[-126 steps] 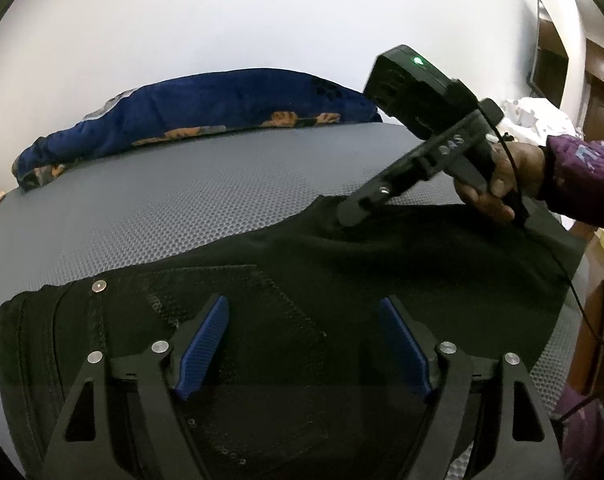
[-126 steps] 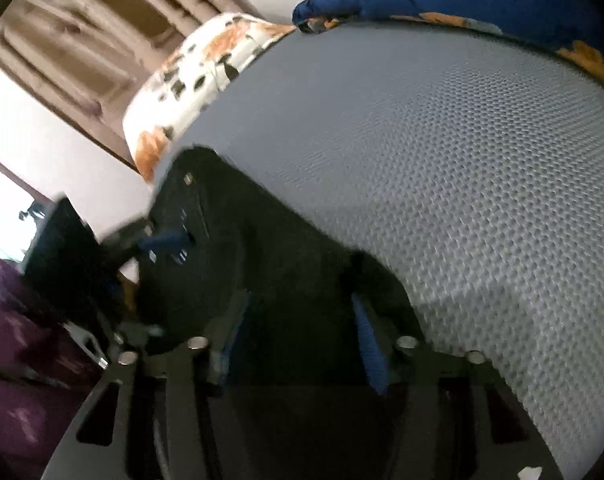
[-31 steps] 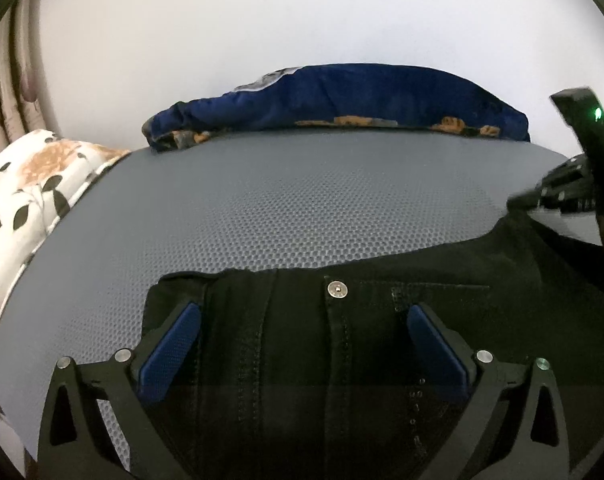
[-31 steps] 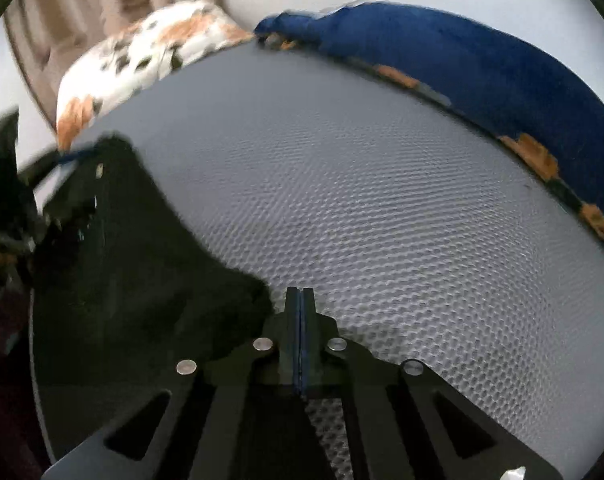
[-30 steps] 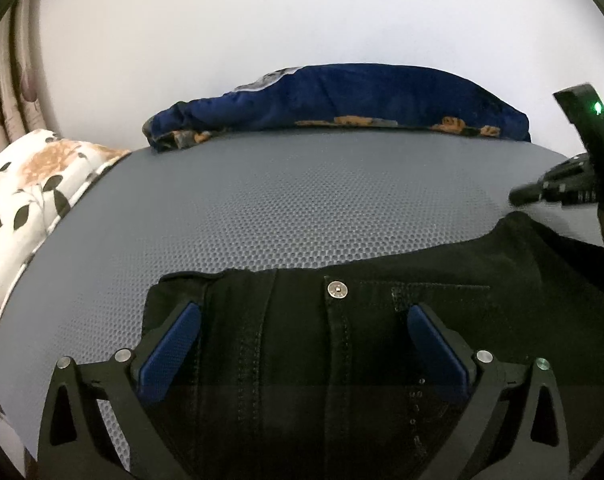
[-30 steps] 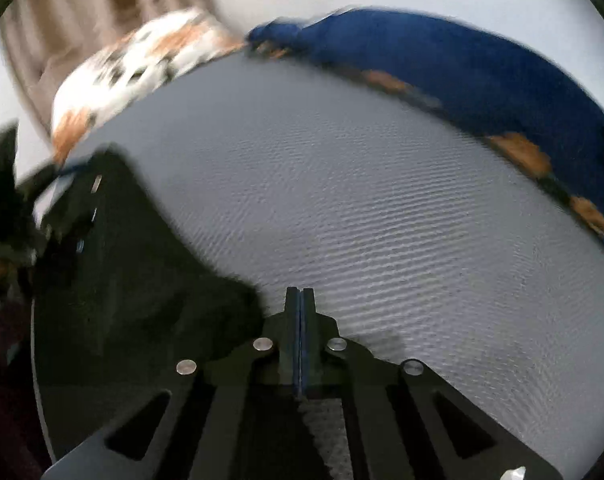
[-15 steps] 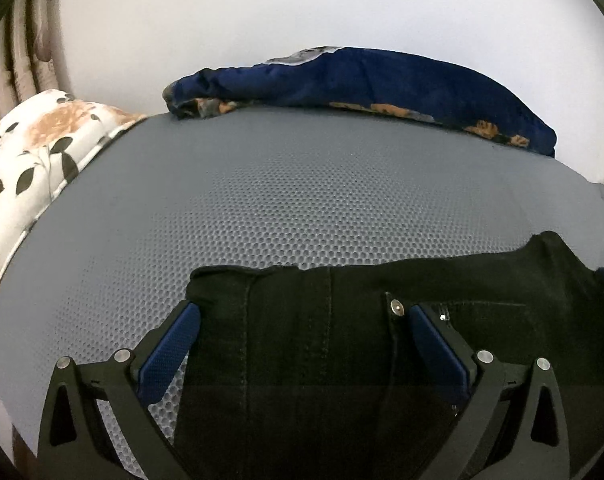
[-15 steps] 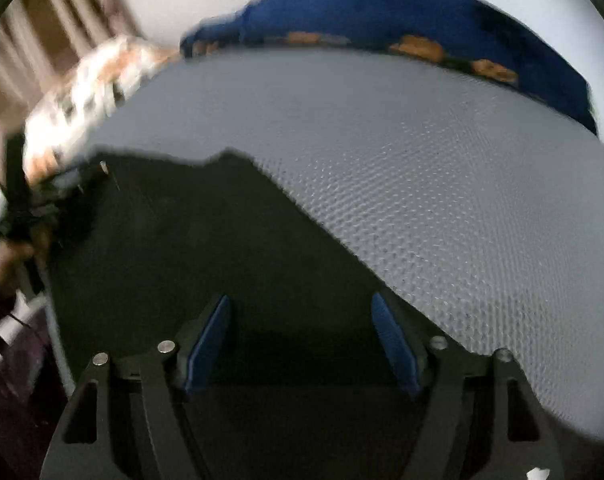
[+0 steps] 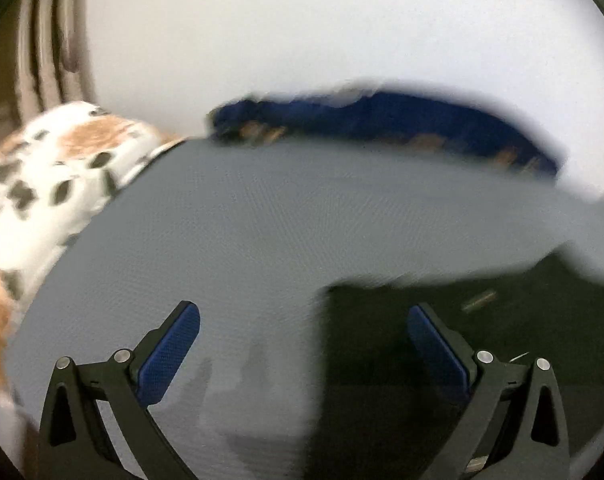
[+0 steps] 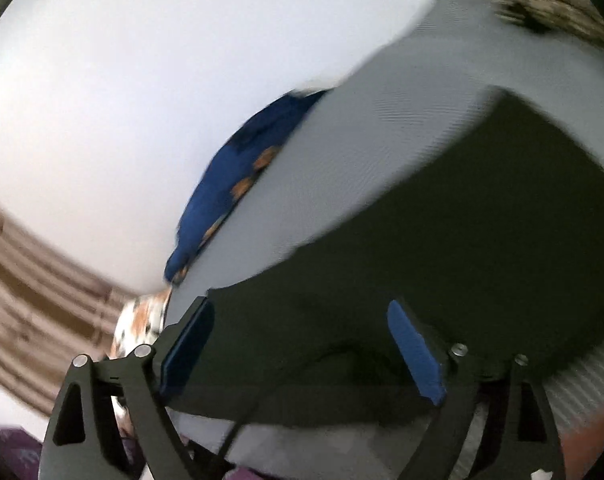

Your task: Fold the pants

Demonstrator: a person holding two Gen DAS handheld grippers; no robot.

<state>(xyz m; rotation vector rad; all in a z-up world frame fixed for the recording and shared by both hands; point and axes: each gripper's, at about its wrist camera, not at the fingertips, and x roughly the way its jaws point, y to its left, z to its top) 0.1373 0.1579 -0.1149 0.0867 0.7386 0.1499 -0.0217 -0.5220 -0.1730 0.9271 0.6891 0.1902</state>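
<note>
1. Black pants [image 9: 462, 344] lie flat on the grey mattress [image 9: 261, 220], now off to the left camera's right.
2. Right gripper [image 10: 302, 348] has just opened wide, nothing gripped; fold released.
3. Left gripper [image 9: 302, 344] wide, empty, shifted sideways.

A home bedroom: a bed [image 9: 237, 216] under a grey honeycomb-textured cover, a floral white-and-orange pillow [image 9: 49, 168] at its left end, a navy blanket [image 9: 402, 120] with orange motifs bunched along its far edge against a plain white wall [image 9: 302, 28].
</note>
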